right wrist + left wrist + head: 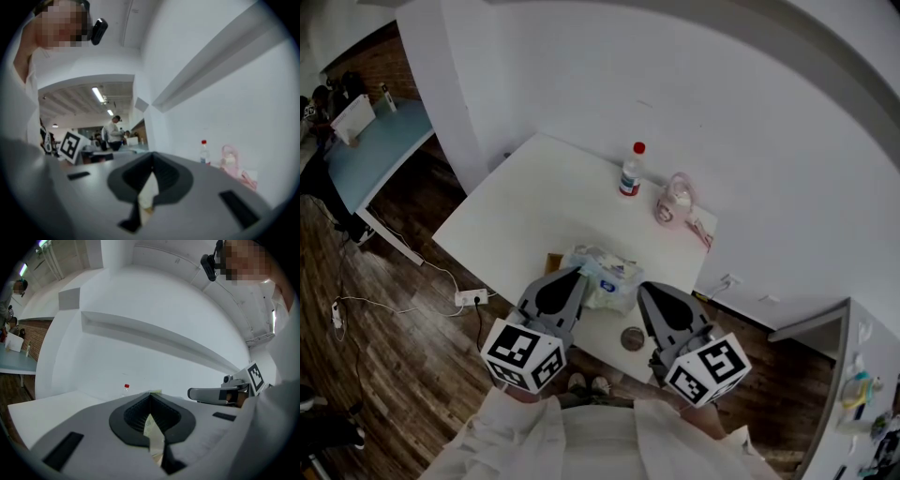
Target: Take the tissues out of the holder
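On the white table (516, 225), near its front edge, lies the tissue pack (605, 270) — a crumpled clear wrapper with a blue mark and white tissue inside.

Left gripper (578, 272): held about level, its tip at the pack's left side; the head view does not show whether it touches. Its own view shows the jaws closed tip to tip. A pale sliver shows in the slot behind the tips, and what it is cannot be told.

Right gripper (643, 287): just right of the pack and near level. Its jaws are likewise brought together at the tips, with a pale wedge in the slot below them.

The pack sits between the two tips. A brown corner (553, 262) shows at the pack's left, partly hidden by the left gripper. A dark round disc (631, 337) lies on the table between the grippers, closer to the person.

Far side of the table: a bottle (630, 171) with a red cap stands upright, and a pink pouch (677, 200) sits just to its right — both well apart from the pack.

Below the table's left edge, a power strip (471, 297) with its cable lies on the dark wood floor (384, 328).
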The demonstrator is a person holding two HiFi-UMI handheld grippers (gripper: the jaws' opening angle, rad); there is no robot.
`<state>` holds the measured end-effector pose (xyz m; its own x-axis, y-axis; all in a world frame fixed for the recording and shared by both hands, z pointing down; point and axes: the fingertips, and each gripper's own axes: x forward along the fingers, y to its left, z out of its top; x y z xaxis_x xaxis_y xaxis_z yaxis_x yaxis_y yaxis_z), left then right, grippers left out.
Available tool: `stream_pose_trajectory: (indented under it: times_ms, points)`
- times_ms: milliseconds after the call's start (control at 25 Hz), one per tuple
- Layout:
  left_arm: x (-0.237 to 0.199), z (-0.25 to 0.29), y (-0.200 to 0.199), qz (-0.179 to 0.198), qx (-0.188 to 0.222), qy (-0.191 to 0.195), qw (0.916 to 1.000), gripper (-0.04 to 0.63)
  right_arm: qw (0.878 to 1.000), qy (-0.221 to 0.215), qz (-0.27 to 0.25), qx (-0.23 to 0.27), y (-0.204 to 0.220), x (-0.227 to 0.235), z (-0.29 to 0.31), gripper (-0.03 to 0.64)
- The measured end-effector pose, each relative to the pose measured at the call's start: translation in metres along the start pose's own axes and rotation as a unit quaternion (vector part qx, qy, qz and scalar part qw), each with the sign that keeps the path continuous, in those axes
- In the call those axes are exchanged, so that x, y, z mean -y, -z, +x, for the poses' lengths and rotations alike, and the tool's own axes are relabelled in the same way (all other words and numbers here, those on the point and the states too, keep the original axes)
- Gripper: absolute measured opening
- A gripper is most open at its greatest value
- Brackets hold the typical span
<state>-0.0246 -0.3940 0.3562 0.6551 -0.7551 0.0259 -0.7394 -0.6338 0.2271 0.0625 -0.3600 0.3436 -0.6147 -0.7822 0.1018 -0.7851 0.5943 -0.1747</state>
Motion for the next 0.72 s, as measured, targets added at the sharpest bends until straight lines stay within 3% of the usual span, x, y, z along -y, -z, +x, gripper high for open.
stream_pose_trajectory:
  times_ms: [720]
  points:
    - [0.0008,-0.0033,-0.0003,-0.007,0.005,0.002,1.0,0.018,1.0,0.004,-0.005,-0.004,0.0046,-0.002,-0.0016,0.011]
